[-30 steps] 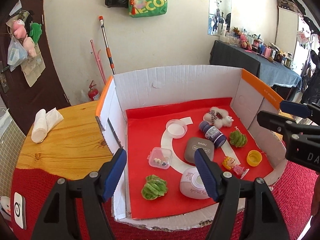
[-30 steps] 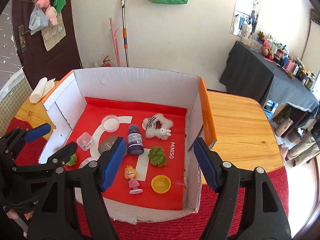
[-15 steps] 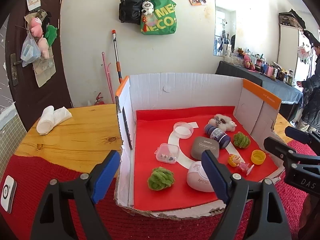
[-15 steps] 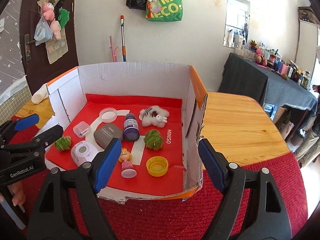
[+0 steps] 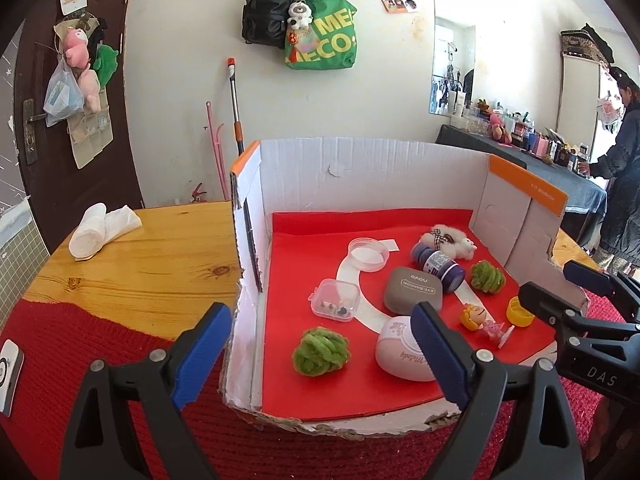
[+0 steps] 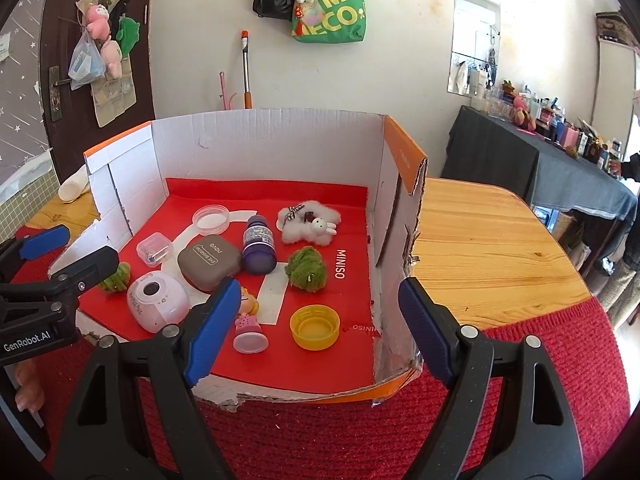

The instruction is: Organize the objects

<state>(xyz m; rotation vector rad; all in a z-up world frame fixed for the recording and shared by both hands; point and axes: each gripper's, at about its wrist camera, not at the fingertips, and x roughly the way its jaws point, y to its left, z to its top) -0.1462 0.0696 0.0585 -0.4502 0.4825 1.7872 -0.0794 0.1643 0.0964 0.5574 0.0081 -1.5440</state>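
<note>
Both grippers lower than a second ago, left gripper and right gripper opening wide, empty, before the cardboard box.

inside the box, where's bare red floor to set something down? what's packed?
Free: the back strip of the red liner along the rear wall, behind the round clear lid; the near-left corner in front of the green yarn ball; the strip right of the yellow cap. Crowded: the centre, around the eye shadow case and purple bottle.
</note>
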